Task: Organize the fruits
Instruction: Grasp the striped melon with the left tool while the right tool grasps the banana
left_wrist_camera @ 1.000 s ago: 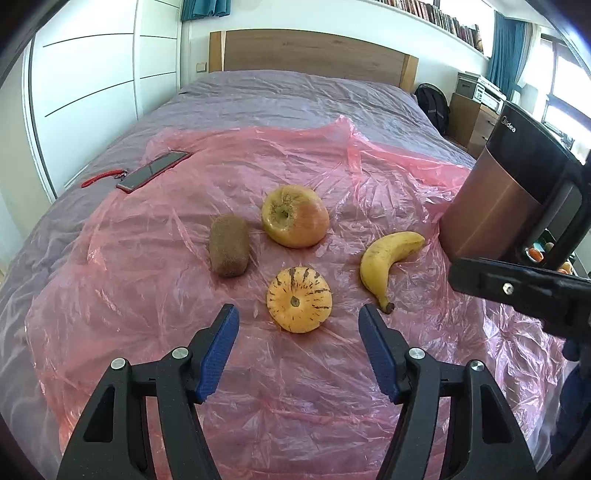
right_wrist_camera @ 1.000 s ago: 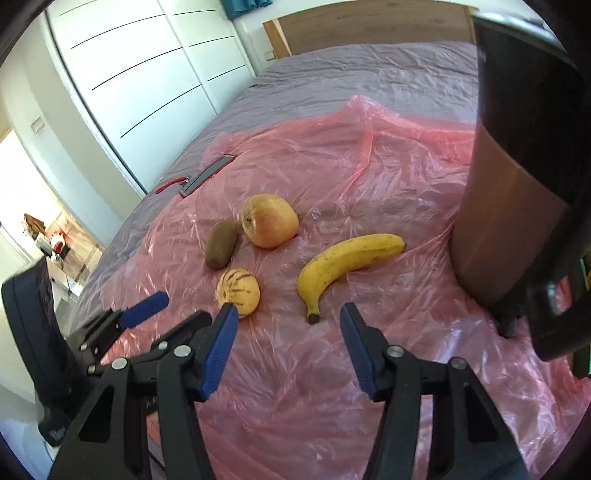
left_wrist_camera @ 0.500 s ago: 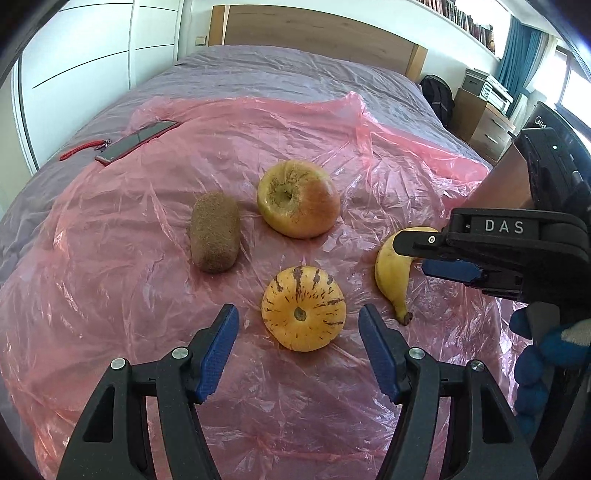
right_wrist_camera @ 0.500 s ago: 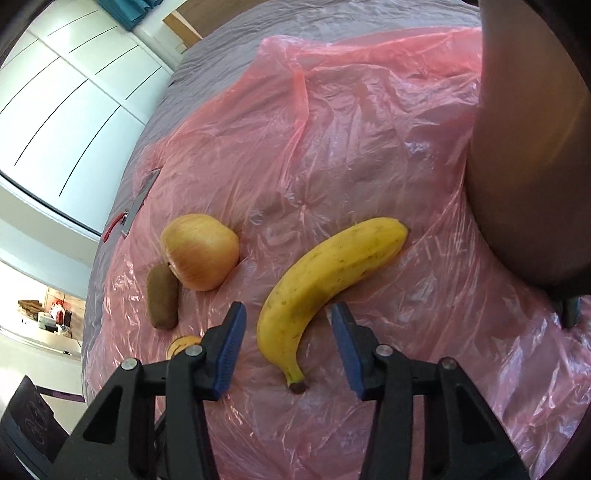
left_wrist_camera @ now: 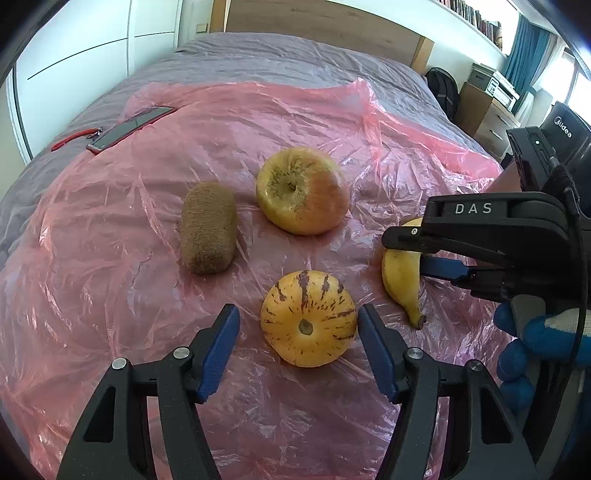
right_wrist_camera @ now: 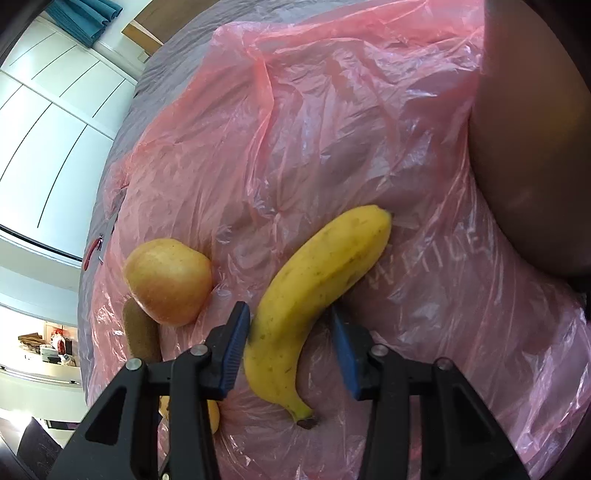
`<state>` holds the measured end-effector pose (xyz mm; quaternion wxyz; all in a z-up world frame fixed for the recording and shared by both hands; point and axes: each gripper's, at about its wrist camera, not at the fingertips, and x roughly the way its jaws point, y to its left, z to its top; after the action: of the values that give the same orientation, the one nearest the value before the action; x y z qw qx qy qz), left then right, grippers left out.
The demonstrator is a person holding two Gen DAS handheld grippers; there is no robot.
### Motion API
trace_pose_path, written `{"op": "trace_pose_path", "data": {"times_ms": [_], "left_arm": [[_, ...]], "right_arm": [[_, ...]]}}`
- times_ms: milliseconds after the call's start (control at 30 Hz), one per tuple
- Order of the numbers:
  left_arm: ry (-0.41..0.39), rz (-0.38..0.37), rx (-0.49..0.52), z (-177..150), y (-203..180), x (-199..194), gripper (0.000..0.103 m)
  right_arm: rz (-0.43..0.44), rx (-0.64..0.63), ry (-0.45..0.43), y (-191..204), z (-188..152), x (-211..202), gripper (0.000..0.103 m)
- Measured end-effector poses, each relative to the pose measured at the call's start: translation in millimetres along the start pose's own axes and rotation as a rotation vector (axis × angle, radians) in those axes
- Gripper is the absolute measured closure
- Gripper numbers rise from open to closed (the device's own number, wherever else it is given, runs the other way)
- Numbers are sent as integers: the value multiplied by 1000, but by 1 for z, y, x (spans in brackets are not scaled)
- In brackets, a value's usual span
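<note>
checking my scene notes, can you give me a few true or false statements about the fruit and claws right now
1. The right claw straddles the banana, jaws open. True.
2. The left claw is shut on the kiwi. False: it is open around the striped melon.
3. The apple lies beside the kiwi. True.
4. The phone lies on the apple. False: it lies at the pink plastic sheet's far edge.

Setting: home bedroom. Bed [left_wrist_camera: 280, 55] with grey cover fills the left wrist view; wooden headboard [left_wrist_camera: 325, 22] at 12 o'clock, white wardrobe doors [left_wrist_camera: 92, 51] at 10 o'clock, bookshelf [left_wrist_camera: 476, 18] (high on wall) and teal curtain [left_wrist_camera: 524, 48] at 2 o'clock.
</note>
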<state>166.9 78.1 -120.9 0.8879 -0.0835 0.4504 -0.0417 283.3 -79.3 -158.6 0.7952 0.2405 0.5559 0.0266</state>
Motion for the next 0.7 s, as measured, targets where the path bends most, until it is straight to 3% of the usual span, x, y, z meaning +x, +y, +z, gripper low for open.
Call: {"op": "trace_pose_path", "data": {"times_ms": [133, 367, 433, 567, 700], "left_arm": [[22, -7, 14, -1, -4, 9, 54], [34, -10, 16, -4, -4, 18, 55], [32, -4, 23, -3, -5, 17, 55], [19, 6, 22, -2, -7, 12, 55], [3, 25, 13, -2, -6, 3, 55]], "right_arm": [[-24, -19, 3, 4, 0, 6, 55], [-35, -62, 7, 7, 0, 8, 57], [-24, -69, 7, 7, 0, 6, 61], [6, -86, 5, 7, -3, -4, 82], [31, -114, -5, 8, -7, -16, 88]]}}
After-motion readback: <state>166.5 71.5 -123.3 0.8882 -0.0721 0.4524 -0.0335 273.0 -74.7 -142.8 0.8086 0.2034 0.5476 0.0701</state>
